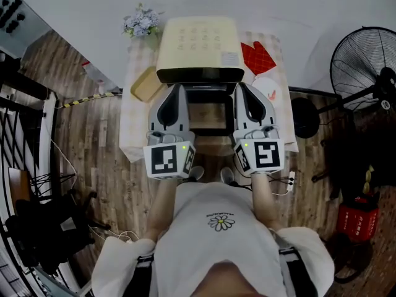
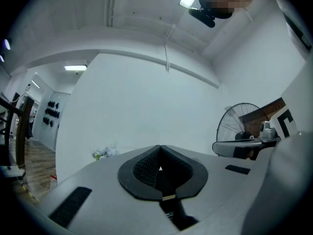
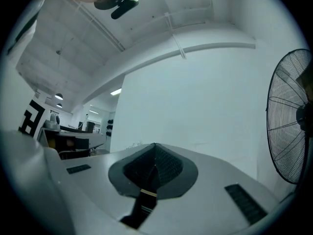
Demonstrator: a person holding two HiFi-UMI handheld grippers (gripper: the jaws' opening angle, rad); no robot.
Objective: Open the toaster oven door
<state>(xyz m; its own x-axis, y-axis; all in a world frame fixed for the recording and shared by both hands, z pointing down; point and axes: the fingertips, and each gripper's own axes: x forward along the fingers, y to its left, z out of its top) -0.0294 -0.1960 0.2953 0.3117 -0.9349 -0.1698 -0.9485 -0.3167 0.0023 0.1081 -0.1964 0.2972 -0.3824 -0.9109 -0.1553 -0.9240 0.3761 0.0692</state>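
Currently | left gripper (image 1: 177, 89) clenched, empty | right gripper (image 1: 241, 88) clenched, empty | door (image 1: 208, 115) seems lowered between them | risk: a sideways nudge twists door or shifts toaster oven (image 1: 198, 42) on table (image 1: 132, 125).

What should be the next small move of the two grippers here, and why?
Probably draw both grippers back toward the person, clear of the door. The door already seems to lie folded down flat before the toaster oven, and the left gripper and right gripper flank it with fingers shut on nothing, so no pull seems left.
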